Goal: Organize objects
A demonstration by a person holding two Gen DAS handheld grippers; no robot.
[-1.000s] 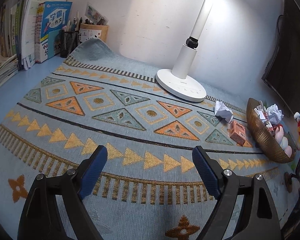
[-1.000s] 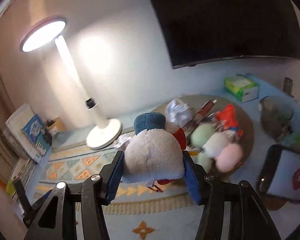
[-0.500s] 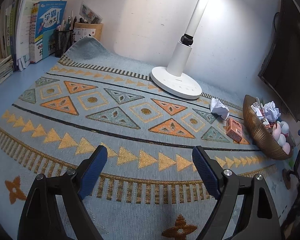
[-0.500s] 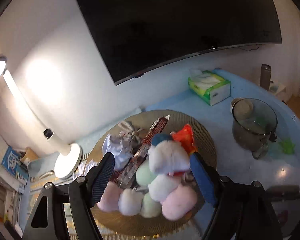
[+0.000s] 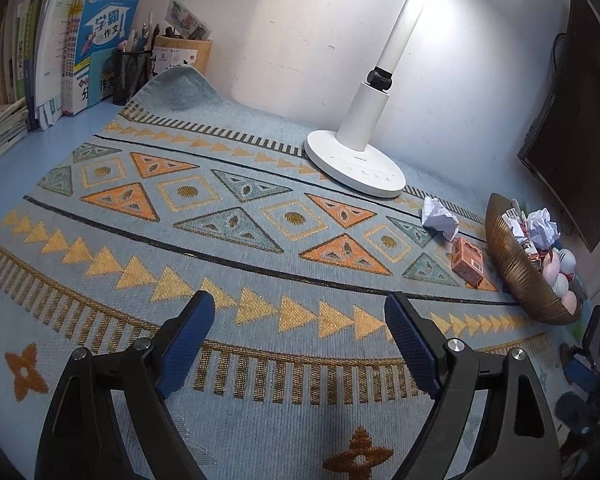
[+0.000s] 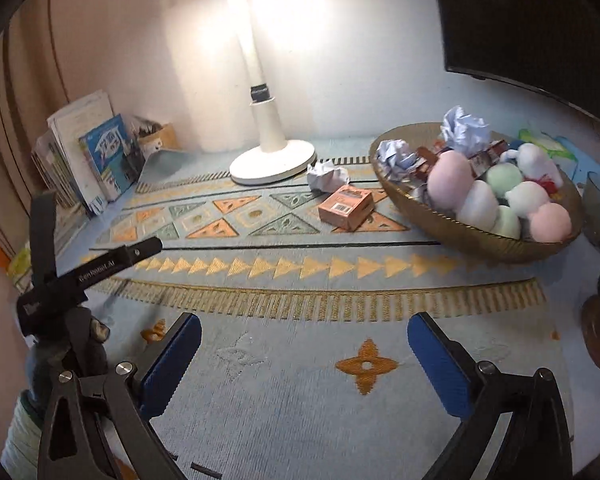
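Over woven rug | right tool just spread wide, empty | ribbed bowl holds fuzzy balls

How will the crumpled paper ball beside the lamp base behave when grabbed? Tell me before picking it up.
The crumpled paper ball looks loosely wadded, so it will probably squash between the pads rather than resist. It is likely very light and may skid on the woven mat if nudged. Its irregular creases suggest it won't roll far.

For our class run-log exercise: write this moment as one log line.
left gripper: open, empty | right gripper: jaws just opened, empty | left on patterned blue mat: crumpled white paper ball, small orange cardboard box | ribbed gold bowl: full
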